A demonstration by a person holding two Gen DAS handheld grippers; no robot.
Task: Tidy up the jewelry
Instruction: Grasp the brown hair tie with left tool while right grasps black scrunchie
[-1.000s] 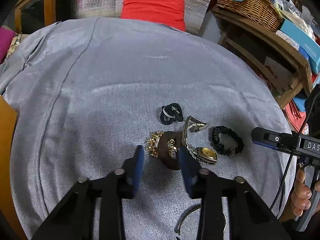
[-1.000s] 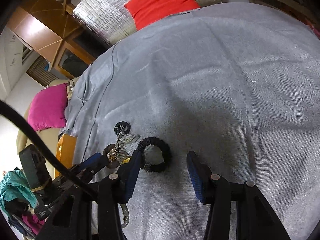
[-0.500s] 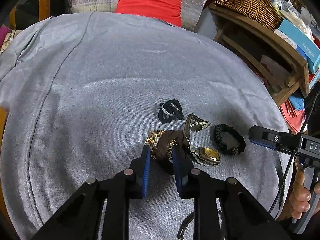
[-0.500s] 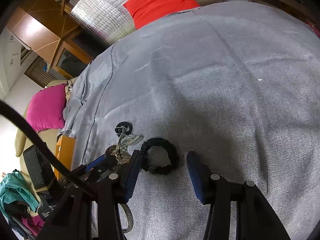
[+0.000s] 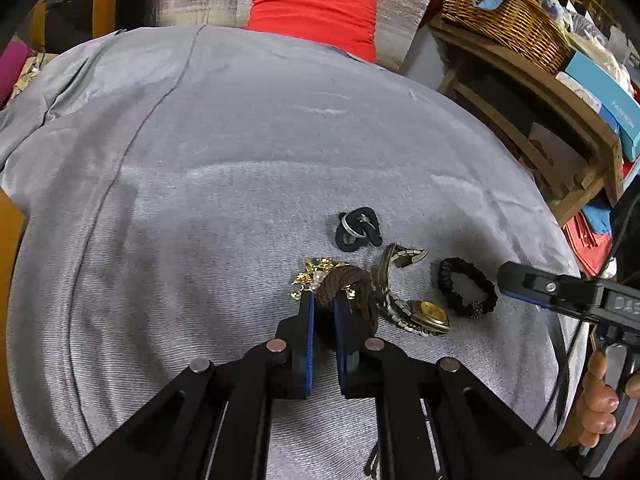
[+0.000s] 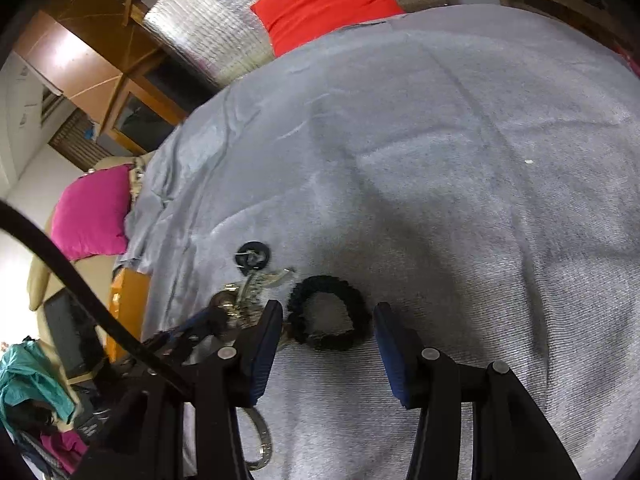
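Several pieces of jewelry lie clustered on a grey cloth (image 5: 224, 184). My left gripper (image 5: 323, 299) is shut on a brown braided bracelet (image 5: 354, 282), which lies over a gold pearl brooch (image 5: 312, 276). Right of it lie a gold-faced metal watch (image 5: 430, 314), a black braided bracelet (image 5: 468, 292) and, farther back, a black pad with a silver ring (image 5: 357, 229). My right gripper (image 6: 328, 312) stands open with the black braided bracelet (image 6: 320, 284) between its blue fingers (image 6: 262, 344). The watch (image 6: 256, 284) lies to its left.
A metal bangle (image 6: 260, 440) lies near the cloth's front edge. Behind the cloth are a red cushion (image 5: 316, 12) and a silver padded sheet. A wooden shelf (image 5: 532, 80) with a wicker basket (image 5: 504, 16) stands at the right. A pink cushion (image 6: 92, 212) lies at the left.
The left gripper's jaws closed from wide apart onto the brown braided bracelet after moving a little forward. The right gripper stayed open around the black bracelet.
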